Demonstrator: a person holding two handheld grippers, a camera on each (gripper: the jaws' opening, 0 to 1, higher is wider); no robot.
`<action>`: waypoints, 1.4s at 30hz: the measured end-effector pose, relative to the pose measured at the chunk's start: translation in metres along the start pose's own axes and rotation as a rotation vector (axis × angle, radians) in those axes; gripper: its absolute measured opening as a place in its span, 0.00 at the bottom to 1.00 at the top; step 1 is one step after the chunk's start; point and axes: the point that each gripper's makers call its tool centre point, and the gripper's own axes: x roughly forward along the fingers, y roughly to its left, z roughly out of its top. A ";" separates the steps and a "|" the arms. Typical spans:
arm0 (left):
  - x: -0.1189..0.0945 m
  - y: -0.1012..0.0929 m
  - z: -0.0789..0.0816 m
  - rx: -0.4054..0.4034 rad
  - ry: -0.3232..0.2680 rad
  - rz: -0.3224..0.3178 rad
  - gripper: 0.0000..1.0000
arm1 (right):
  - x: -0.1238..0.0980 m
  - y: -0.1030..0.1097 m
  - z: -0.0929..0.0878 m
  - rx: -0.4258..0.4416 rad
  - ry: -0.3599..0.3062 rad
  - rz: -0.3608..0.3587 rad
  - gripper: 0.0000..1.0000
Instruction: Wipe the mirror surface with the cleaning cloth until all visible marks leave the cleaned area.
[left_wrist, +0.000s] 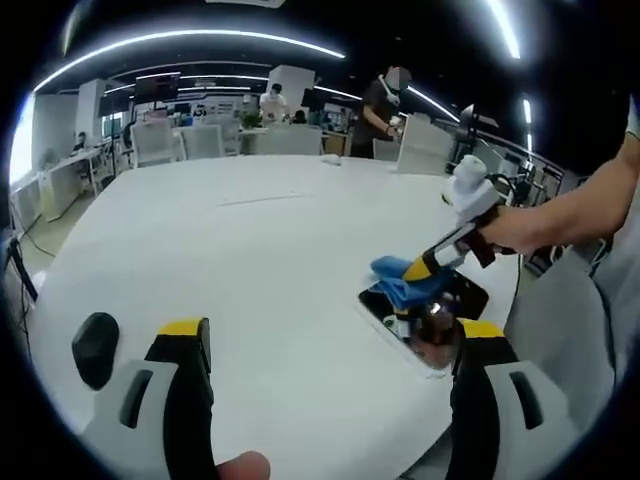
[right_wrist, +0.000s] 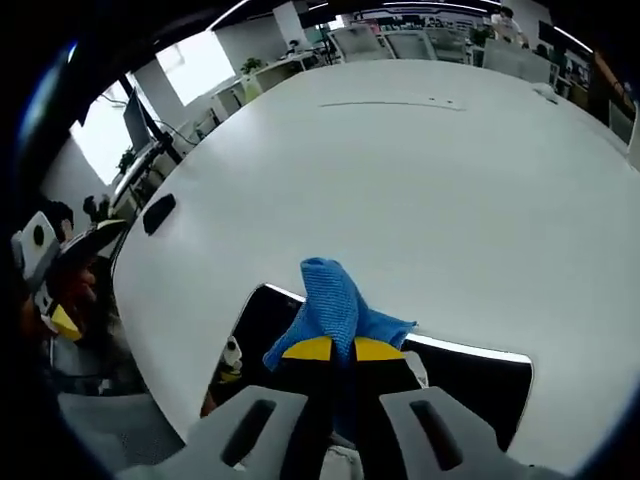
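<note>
A white table (left_wrist: 250, 260) bears a small black object (left_wrist: 95, 348), with office chairs (left_wrist: 205, 142) beyond.

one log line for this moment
right gripper: shut on cloth | cloth: on mirror | left gripper: open, off mirror | table: white

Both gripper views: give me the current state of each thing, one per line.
Left claw: open, holding nothing, above the table.
Right claw: shut on the blue cloth.
Blue cloth: bunched, resting on the mirror.
Mirror: flat on the white table, near its edge.
</note>
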 end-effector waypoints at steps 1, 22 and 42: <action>-0.001 0.000 0.001 -0.001 -0.003 -0.001 0.99 | 0.002 0.004 0.002 -0.006 0.001 0.002 0.00; -0.012 -0.012 -0.002 0.000 0.004 0.003 0.99 | 0.025 0.048 0.015 -0.056 0.023 0.043 0.00; -0.016 -0.015 0.004 0.002 -0.008 0.023 0.99 | 0.012 0.065 -0.013 -0.114 0.073 0.084 0.00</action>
